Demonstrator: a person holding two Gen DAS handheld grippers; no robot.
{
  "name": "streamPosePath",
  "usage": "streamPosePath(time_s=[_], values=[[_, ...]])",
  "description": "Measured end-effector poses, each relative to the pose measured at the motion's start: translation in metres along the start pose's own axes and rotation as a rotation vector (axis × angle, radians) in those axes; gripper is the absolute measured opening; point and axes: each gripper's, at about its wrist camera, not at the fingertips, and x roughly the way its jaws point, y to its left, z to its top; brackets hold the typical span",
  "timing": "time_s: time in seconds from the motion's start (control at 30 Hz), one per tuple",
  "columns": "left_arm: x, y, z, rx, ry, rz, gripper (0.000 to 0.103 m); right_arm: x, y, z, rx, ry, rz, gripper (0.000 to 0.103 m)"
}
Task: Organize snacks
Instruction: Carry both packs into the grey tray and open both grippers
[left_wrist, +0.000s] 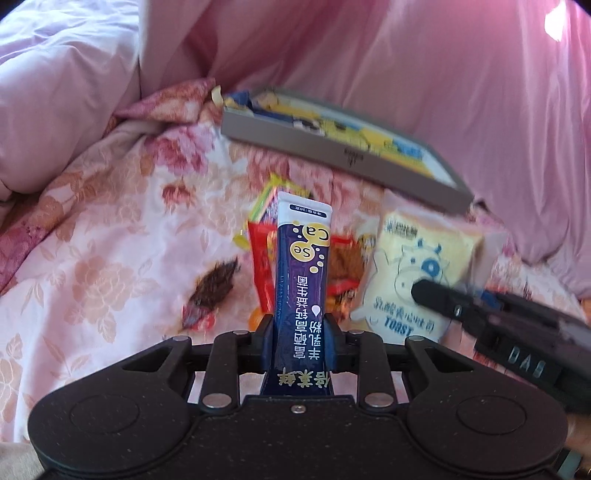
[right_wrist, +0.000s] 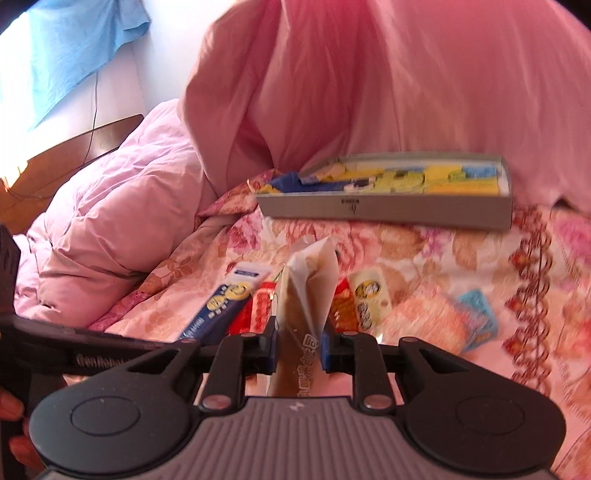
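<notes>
Left wrist: one purple sachet (left_wrist: 301, 280) clamped, one box (left_wrist: 343, 147) behind.

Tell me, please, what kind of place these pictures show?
Most likely a bedroom, on a bed. The snacks lie on a pink floral quilt, a puffy pale pink duvet is bunched beside it, and a dark wooden headboard stands by the white wall.

Floral pink bedspread (right_wrist: 424, 251), grey snack box (right_wrist: 388, 210) at back, loose snack packets (right_wrist: 365, 302) scattered in front
</notes>
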Motion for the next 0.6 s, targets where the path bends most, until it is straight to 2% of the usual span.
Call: streamPosePath(time_s=[0.33,0.43,0.6], values=[[0.010,-0.010,0.037,-0.045,-0.084,0.020,0.028,-0.012,0.005,0.024,-0.152,-0.134,-0.055,0.022],[0.021,-0.025,0.056,-0.042,-0.109,0.059,0.028,-0.012,-0.006,0.041,-0.163,-0.192,-0.084,0.022],[0.044,-0.054,0.101,-0.028,-0.156,0.064,0.029,-0.003,-0.039,0.081,-0.134,-0.301,-0.122,0.022]])
